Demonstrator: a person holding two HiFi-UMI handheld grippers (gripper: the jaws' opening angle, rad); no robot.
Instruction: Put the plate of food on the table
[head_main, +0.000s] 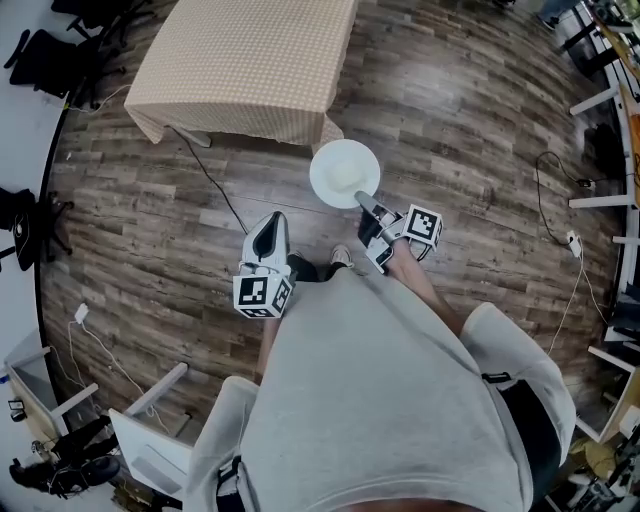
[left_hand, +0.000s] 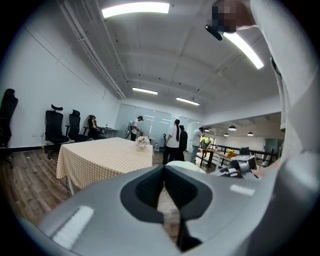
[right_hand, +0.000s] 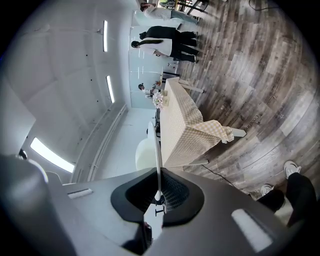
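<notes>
One plate (head_main: 345, 172), one hold: the fingers of my right gripper (head_main: 366, 204) are clamped on its near rim. In the right gripper view the plate (right_hand: 157, 160) runs edge-on between the pads.

Position: the plate hangs over the wood floor (head_main: 470, 130), near the corner of the checked-cloth desk (head_main: 245, 60) — not yet on it.

Left gripper (head_main: 271, 224): fingers together with nothing between them, held low in front of me, apart from the plate.

Load: from above the plate's face reads plain white; I cannot tell what food it carries.

Handling, my judgement:
- Stiff and thin, with a smooth, probably slick rim.
- Pinched at one edge only, so its weight levers against the pads and it will want to droop or twist.
- Likely to break if it drops on this floor.
- Best hold is deep on the rim, pads flat above and below, plate kept level — the free left gripper could steady the far rim.
</notes>
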